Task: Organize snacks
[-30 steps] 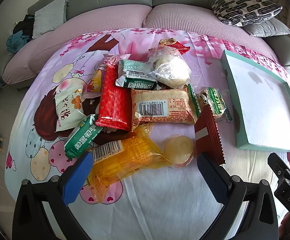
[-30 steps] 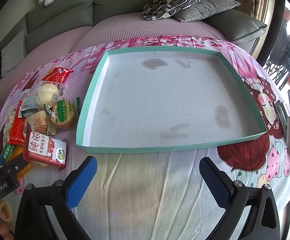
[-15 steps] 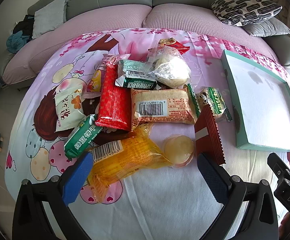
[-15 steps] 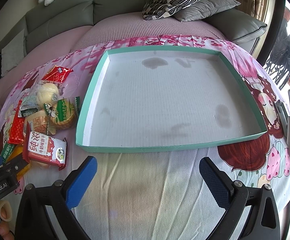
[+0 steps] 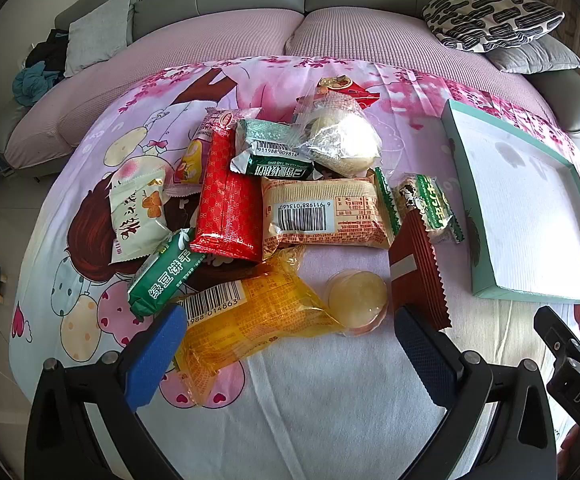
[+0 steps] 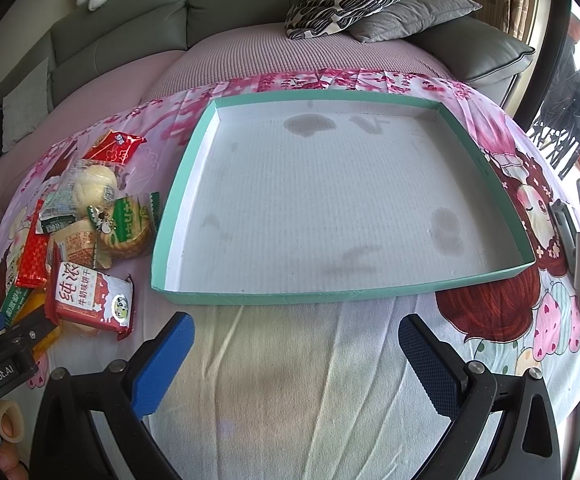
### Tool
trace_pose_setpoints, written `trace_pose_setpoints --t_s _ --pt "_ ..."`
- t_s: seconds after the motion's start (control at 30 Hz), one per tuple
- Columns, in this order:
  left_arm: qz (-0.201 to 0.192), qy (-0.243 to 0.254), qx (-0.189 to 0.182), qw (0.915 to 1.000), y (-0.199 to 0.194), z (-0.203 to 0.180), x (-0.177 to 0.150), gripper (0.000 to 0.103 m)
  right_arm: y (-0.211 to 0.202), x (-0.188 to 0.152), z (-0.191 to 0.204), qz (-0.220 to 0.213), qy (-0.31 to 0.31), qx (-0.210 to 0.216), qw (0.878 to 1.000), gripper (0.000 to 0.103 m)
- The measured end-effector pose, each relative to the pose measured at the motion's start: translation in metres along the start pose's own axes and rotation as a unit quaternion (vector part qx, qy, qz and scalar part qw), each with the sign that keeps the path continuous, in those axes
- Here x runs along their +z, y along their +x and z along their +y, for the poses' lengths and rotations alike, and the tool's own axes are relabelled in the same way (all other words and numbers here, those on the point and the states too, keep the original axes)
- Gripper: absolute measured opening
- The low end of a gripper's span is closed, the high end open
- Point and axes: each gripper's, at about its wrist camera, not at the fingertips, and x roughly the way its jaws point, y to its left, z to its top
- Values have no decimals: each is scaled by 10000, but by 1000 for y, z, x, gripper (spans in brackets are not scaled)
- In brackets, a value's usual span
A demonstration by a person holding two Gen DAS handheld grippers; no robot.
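Two grippers: both held low over the printed sheet [image 6: 274, 392].
Left gripper [image 5: 286, 344]: jaws wide, holding nothing; yellow packet [image 5: 250, 316] and jelly cup [image 5: 356, 296] just ahead of its blue pads.
Right gripper [image 6: 296, 356]: jaws wide, empty, facing the teal tray [image 6: 370, 294].
Snack pile [image 5: 290, 200]: heaped on the sheet left of the tray, apart from it.
Tray contents: none; stained white floor.

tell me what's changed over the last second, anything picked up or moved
Nothing visibly changed. The left claw hangs open just short of the yellow snack pack and the jelly cup, gripping nothing. The right claw is open in front of the teal tray, which holds no snacks. The snack pile lies as before.
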Motion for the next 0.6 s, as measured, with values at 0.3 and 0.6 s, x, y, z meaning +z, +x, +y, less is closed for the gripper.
trace_pose_setpoints --t_s 0.3,0.6 --pt "5 2 -18 10000 0 0 -1 103 0 0 0 -3 -10 -21 10000 103" --pt "-131 -256 -264 9992 -13 19 1 103 -9 1 3 -54 42 3 10000 103"
